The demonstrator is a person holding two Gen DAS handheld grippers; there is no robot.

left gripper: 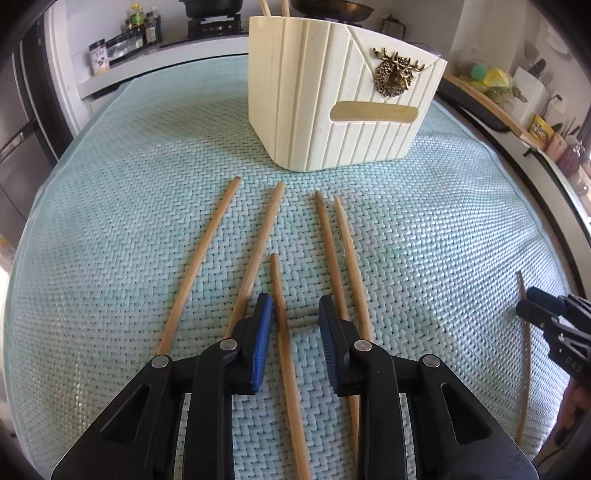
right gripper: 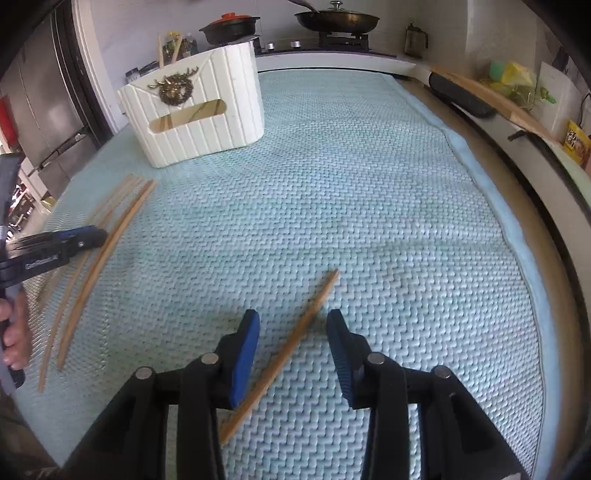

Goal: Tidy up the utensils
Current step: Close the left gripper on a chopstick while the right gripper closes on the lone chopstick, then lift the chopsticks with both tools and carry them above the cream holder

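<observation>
Setting: kitchen counter covered by a pale green woven mat [left gripper: 443, 240], seen from two hand-held grippers angled down at it.
Left gripper: the left gripper [left gripper: 295, 314] sits low over the mat, jaws parted around one chopstick [left gripper: 286, 350]; the blue pads [left gripper: 264, 332] stand either side of it, the left pad close beside the stick, the right pad clear of it, nothing clamped.
Right gripper: the right gripper [right gripper: 293, 332] straddles a lone chopstick [right gripper: 295, 339] that lies slantwise between its pads [right gripper: 243, 354]; a gap shows on both sides, so it grips nothing.
Hand: fingers of a hand [right gripper: 16, 332] wrap the left tool's handle at the left edge of the right wrist view.
Loose sticks: four more chopsticks [left gripper: 258, 240] lie flat on the mat beyond and beside the left gripper, fanned side by side, tips toward the holder; the two on the right are nearly touching.
Holder: a cream ribbed holder [left gripper: 314, 122] stands upright farther along the mat, well apart from the sticks, with a brass deer emblem [left gripper: 395, 72] and a slot in its front; two sticks [left gripper: 273, 7] poke out of its top.
Background: a stove carries a frying pan [right gripper: 336, 20] and a dark pot [right gripper: 229, 27]; bottles [left gripper: 142, 22] stand at the far left, a fridge [right gripper: 48, 110] beyond the counter's edge.
</observation>
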